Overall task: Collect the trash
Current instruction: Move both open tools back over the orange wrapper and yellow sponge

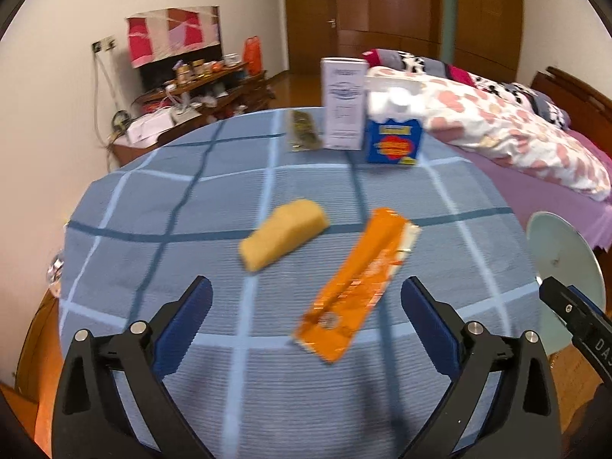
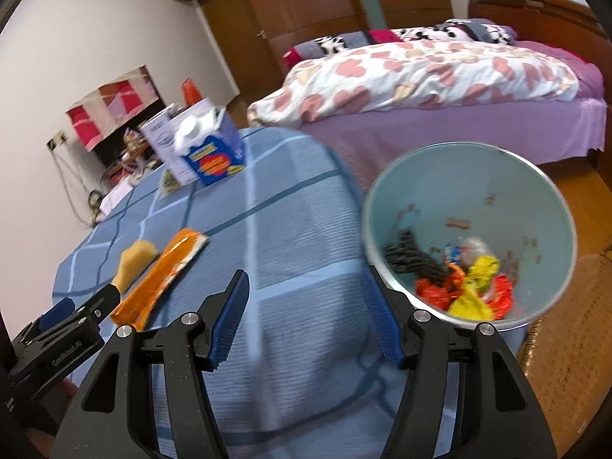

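Trash bin [image 2: 470,191] first: in our right wrist view it sits right of centre, just past the table [image 2: 306,229] edge, pale blue inside with crumpled red and yellow wrappers [image 2: 470,290] plus something dark and ropey [image 2: 413,256] at the bottom. Up at the top of the left view stands one blue box [image 1: 394,141] stuffed with white tissue, touching one tall white carton [image 1: 342,103].

Still on the table we count two loose bits: one orange wrapper [image 1: 355,283] lying flat at centre and one yellow sponge-like chunk [image 1: 283,239] just left of it, apart. Plenty of bare checked cloth around both.

Our left tongs [image 1: 306,306] are spread wide above the wrapper, holding nothing. Right tongs [image 2: 306,306] are wide and empty too.
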Motion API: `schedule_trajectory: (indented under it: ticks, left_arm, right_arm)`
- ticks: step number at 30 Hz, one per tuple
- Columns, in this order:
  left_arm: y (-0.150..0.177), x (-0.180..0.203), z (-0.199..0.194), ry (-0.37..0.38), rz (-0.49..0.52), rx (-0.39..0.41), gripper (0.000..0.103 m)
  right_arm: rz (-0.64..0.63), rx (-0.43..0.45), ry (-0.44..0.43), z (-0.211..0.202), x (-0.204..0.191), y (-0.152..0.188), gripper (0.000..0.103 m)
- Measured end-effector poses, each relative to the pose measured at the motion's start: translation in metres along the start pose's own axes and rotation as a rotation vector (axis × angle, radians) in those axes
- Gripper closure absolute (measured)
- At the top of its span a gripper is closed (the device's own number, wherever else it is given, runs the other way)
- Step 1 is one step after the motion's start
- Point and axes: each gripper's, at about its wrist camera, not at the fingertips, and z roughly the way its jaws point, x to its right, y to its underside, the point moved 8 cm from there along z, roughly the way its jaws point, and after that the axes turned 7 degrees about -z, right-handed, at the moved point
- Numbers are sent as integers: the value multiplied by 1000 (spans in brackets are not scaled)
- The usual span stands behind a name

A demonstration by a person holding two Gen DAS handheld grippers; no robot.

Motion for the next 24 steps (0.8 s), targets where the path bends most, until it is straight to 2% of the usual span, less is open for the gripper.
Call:
schedule_trajectory:
  ticks: [16,24]
  left_arm:
    - [-9,-116,4,-141,-126,12,6]
    - [-12,-131,7,-146,-109,16,7]
  right_arm:
    - [-74,-114,-115,44,-94,9,43]
    - [-44,-177,-149,76,-133,11,43]
